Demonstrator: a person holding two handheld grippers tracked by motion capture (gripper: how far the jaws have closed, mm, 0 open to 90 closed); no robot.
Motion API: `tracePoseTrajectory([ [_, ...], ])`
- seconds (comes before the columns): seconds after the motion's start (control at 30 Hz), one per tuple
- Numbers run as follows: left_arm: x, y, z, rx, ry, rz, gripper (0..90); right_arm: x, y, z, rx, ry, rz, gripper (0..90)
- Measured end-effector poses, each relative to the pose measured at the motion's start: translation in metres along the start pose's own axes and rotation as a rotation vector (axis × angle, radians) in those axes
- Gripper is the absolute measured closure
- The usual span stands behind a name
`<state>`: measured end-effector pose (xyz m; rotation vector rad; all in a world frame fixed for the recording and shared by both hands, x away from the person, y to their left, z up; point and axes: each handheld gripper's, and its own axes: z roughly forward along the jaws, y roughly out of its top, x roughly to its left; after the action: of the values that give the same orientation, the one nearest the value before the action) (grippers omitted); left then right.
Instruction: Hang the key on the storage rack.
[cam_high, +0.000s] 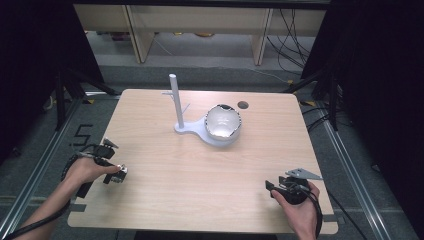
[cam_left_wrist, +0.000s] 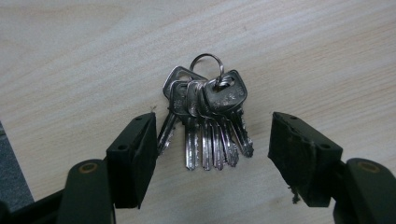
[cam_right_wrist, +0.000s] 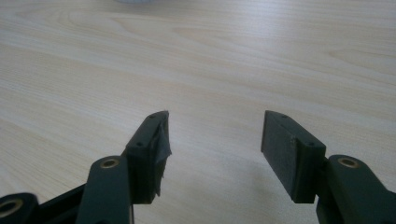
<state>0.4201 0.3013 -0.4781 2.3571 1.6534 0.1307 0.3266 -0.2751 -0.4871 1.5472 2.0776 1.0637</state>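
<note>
A bunch of keys (cam_left_wrist: 205, 116) lies flat on the table (cam_high: 200, 175) at its nine o'clock edge, framed between the wide-open jaws of the left gripper (cam_left_wrist: 212, 144). A clean pickup is judged to need jaws lowered and closed across the blades. About five keys, one ring are counted. One white stand (cam_high: 207, 125) sits at twelve o'clock; the right gripper (cam_right_wrist: 215, 140), jaws parted and empty, hovers at five.
</note>
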Motion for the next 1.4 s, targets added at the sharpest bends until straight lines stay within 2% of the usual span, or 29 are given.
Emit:
tracePoseTrajectory([
  [0.07, 0.0, 0.001, 0.002, 0.001, 0.004, -0.008, 31.8, 0.0, 0.0, -0.001, 0.009, -0.015, -0.002, 42.7],
  [0.37, 0.001, 0.002, 0.005, 0.01, 0.003, -0.009, 31.5, 0.0, 0.001, -0.003, 0.006, -0.01, 0.0, 42.5],
  [0.4, -0.003, 0.002, 0.006, 0.011, -0.01, -0.068, 31.5, 0.0, 0.001, -0.003, 0.007, -0.012, -0.001, 42.5],
  [0.47, -0.003, 0.002, 0.008, 0.013, -0.012, -0.065, 31.5, 0.0, 0.001, -0.003, 0.008, -0.011, 0.0, 42.5],
  [0.5, -0.001, 0.003, 0.008, 0.03, -0.015, -0.049, 31.5, 0.001, 0.001, -0.003, 0.008, -0.011, 0.0, 42.5],
  [0.53, -0.001, 0.003, 0.008, 0.018, -0.009, -0.045, 31.4, 0.001, 0.001, -0.003, 0.009, -0.02, -0.003, 42.5],
  [0.57, 0.002, 0.004, 0.008, 0.015, 0.0, -0.012, 31.5, 0.001, 0.001, -0.003, 0.009, -0.02, -0.004, 42.5],
  [0.6, 0.002, 0.004, 0.008, 0.015, 0.0, -0.012, 31.5, 0.001, 0.001, -0.003, 0.009, -0.02, -0.004, 42.5],
  [0.63, -0.001, 0.004, 0.008, 0.024, -0.005, -0.058, 31.5, 0.004, 0.001, -0.005, 0.026, -0.024, 0.043, 42.5],
  [0.7, 0.0, 0.003, 0.01, 0.015, -0.004, -0.057, 31.6, 0.004, 0.001, -0.005, 0.018, -0.016, 0.034, 42.4],
  [0.77, 0.003, 0.003, 0.011, 0.019, 0.008, -0.032, 31.8, 0.003, 0.001, -0.004, 0.019, -0.021, 0.028, 42.4],
  [0.8, 0.003, 0.003, 0.011, 0.019, 0.008, -0.032, 32.4, 0.003, 0.001, -0.004, 0.019, -0.021, 0.028, 42.4],
  [0.83, 0.002, 0.002, 0.011, 0.017, 0.01, -0.056, 32.3, 0.003, 0.001, -0.004, 0.019, -0.021, 0.028, 42.4],
  [0.87, 0.002, 0.002, 0.011, 0.017, 0.01, -0.056, 32.3, 0.003, 0.001, -0.004, 0.019, -0.023, 0.028, 42.4],
  [0.9, 0.005, 0.002, 0.01, 0.015, 0.02, -0.004, 32.5, 0.004, 0.001, -0.004, 0.02, -0.017, 0.037, 42.4],
  [0.93, 0.002, 0.001, 0.011, 0.013, 0.013, -0.05, 32.6, 0.005, 0.001, -0.003, 0.022, -0.016, 0.041, 42.4],
  [0.97, 0.005, 0.002, 0.01, 0.013, 0.02, -0.006, 33.1, 0.004, 0.001, -0.003, 0.021, -0.02, 0.035, 42.4],
  [1.1, 0.005, -0.001, 0.007, -0.004, 0.016, -0.009, 43.8, 0.004, 0.0, -0.002, 0.001, -0.01, 0.029, 42.4],
  [1.13, 0.004, -0.002, 0.007, -0.011, 0.01, -0.017, 48.3, 0.001, 0.001, -0.003, 0.01, -0.019, -0.007, 42.4],
  [1.17, 0.004, -0.003, 0.006, -0.006, -0.002, -0.008, 53.6, 0.001, 0.001, -0.004, 0.009, -0.019, -0.007, 42.4],
  [1.2, 0.003, -0.004, 0.006, -0.02, -0.019, -0.018, 58.7, 0.001, 0.0, -0.002, -0.004, -0.01, -0.007, 42.4],
  [1.23, 0.002, -0.005, 0.006, -0.02, -0.021, -0.004, 66.2, 0.0, 0.0, -0.003, -0.005, 0.003, -0.005, 42.4],
  [1.27, 0.001, -0.006, 0.005, -0.03, -0.004, 0.027, 71.3, 0.0, 0.0, -0.003, -0.008, 0.002, -0.007, 42.4],
  [1.33, -0.001, -0.009, 0.005, -0.032, 0.014, 0.055, 72.9, 0.001, 0.001, -0.004, 0.004, -0.025, -0.007, 42.4],
  [1.4, -0.003, -0.011, 0.005, -0.043, 0.026, 0.076, 73.7, 0.001, 0.001, -0.005, 0.007, -0.022, -0.003, 42.4],
])
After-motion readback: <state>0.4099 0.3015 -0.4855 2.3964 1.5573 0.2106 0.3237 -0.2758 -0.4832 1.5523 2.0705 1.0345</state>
